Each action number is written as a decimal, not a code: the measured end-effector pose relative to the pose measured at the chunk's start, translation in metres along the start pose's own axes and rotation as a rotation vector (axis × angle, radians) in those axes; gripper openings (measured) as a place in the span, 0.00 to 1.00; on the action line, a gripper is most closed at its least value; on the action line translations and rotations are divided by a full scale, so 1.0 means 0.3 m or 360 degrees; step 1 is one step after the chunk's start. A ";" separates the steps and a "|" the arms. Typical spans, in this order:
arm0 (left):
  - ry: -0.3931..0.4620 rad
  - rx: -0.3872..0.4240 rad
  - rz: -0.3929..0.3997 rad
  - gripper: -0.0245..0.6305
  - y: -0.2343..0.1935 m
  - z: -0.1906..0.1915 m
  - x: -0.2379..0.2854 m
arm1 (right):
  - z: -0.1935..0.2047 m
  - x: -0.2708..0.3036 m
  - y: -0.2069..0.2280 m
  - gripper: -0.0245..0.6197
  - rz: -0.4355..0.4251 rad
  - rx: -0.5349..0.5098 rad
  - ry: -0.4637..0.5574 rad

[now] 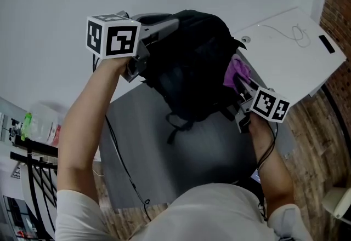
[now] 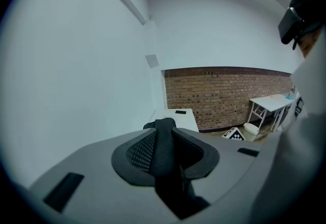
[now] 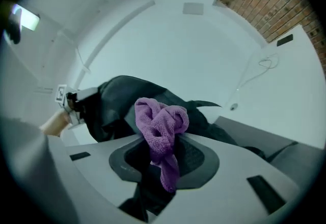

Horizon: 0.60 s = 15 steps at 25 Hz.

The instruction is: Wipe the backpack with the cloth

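Two tongs are pinching things: the left tongs (image 2: 163,134) grip the top strap (image 2: 164,154) of the black backpack (image 1: 189,64), a soft, floppy bag best held there, up over the grey tabletop (image 1: 164,163), and the right tongs (image 3: 163,141) squeeze the light purple cloth (image 3: 160,118) just beside it.

Head view: the black fabric backpack (image 1: 192,64) conceals the jaw tips of the left gripper (image 1: 141,63). The bunched purple terry cloth (image 1: 237,73) and the backpack conceal those of the right gripper (image 1: 242,87). The white rectangular table (image 1: 290,53) is cut off at the right edge. The shelf clutter (image 1: 33,127) at lower left is cut off, and its labels are too small to read.

Left gripper view: the flat black strap (image 2: 164,149) clamped between the jaws drops out of sight into the gripper body. The small dark object (image 2: 180,112) on the table is too small to identify.
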<state>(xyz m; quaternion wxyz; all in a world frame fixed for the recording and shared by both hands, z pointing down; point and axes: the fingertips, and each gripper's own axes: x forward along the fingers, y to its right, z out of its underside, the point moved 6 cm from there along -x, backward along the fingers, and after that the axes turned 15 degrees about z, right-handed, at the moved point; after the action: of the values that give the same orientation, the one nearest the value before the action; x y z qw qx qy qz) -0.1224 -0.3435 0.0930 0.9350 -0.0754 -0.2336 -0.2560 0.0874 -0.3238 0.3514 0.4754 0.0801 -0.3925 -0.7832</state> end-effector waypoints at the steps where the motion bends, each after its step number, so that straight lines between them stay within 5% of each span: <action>1: 0.0001 -0.0006 0.0002 0.18 0.003 -0.001 0.001 | -0.013 -0.005 -0.071 0.22 -0.0096 0.0024 0.0046; 7: 0.0008 -0.0088 0.0016 0.18 0.016 -0.005 -0.005 | 0.026 0.043 -0.371 0.22 -0.0477 0.0140 0.0199; 15: -0.0063 -0.0072 0.0090 0.18 0.049 -0.015 -0.001 | 0.225 0.180 -0.225 0.22 -0.0246 0.0258 -0.0024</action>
<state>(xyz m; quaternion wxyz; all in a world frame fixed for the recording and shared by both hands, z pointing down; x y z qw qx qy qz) -0.1132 -0.3318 0.0885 0.9352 -0.1081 -0.2439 -0.2330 -0.0213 -0.3148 0.3639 0.4028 0.1424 -0.4507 -0.7838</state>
